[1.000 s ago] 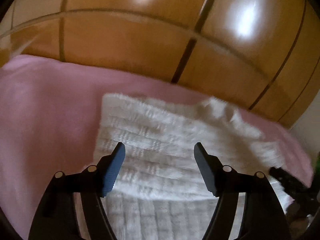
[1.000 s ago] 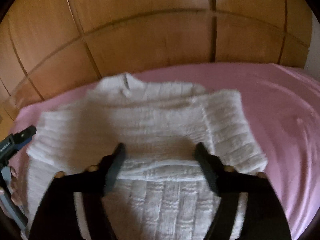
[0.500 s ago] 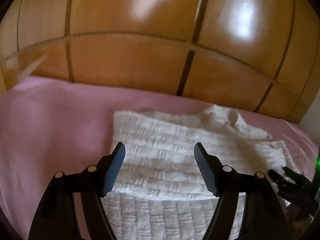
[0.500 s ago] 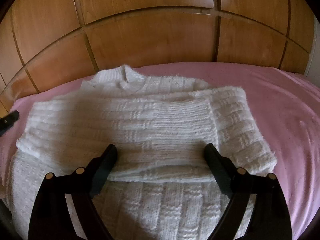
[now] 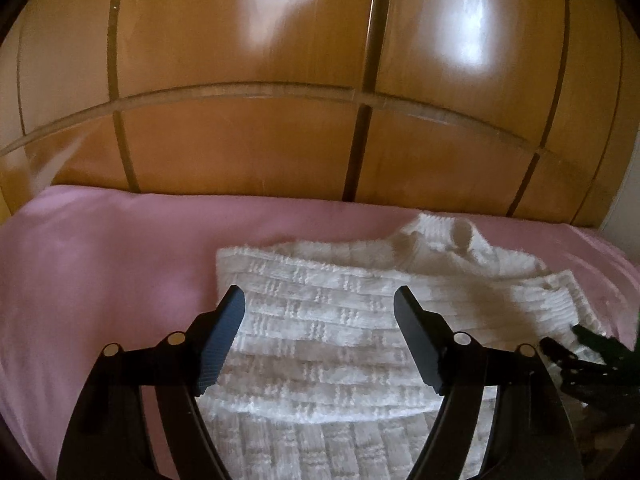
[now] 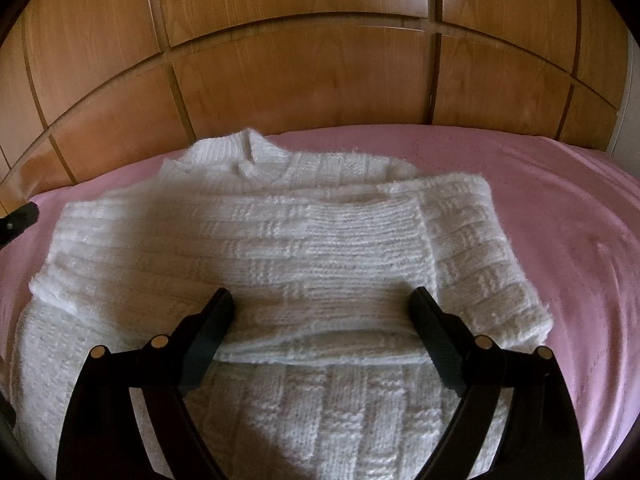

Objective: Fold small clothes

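Right wrist view: white knitted sweater (image 6: 280,264) lies on the pink bedsheet (image 6: 560,216), sleeves crossed inward for folding; right gripper (image 6: 322,308) and left gripper (image 5: 320,308) hover above, jaws wide, empty.

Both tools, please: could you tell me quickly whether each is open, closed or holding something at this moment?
Left tool: open, holding nothing, above the white knit sweater.
Right tool: open, holding nothing, above the same sweater.
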Available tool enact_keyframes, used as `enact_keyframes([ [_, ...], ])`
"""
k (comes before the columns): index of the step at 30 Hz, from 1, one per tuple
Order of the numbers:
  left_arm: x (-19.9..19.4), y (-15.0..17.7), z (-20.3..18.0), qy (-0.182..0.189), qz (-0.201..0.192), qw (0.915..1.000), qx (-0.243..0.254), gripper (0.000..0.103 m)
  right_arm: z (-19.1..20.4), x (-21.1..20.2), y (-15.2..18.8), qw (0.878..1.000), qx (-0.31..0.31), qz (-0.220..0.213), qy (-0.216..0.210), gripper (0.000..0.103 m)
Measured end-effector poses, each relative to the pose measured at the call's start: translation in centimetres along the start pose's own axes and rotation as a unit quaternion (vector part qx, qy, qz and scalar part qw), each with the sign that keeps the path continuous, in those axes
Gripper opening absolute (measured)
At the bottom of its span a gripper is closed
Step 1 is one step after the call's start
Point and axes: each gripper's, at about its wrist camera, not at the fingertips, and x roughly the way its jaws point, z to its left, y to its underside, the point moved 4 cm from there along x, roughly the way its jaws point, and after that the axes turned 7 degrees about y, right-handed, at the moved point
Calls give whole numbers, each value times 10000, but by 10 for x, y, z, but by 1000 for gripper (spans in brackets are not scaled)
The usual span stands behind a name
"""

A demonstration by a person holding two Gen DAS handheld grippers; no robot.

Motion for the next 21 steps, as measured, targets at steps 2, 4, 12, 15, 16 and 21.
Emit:
enact_keyframes([
  [2, 10, 2, 3, -26, 89, 10000, -22, 76, 0, 0, 0, 10000, 0, 1, -5, 90],
  [4, 30, 6, 11, -84, 330, 9994, -70, 76, 0, 1, 0, 10000, -1, 4, -9, 91],
  [12, 46, 20, 36, -187, 749, 9951, -622, 78, -1, 2, 0, 10000, -3, 14, -28, 92],
  [15, 21, 27, 29, -246, 625, 9965, -496, 78, -2, 2, 0, 10000, -10, 8, -26, 92],
  [16, 10, 31, 27, -232, 576, 9969, -484, 78, -2, 2, 0, 10000, -11, 4, -23, 92],
  [21, -35, 50, 16, -134, 434, 9981, -416, 81, 0, 0, 1, 10000, -26, -4, 35, 96],
])
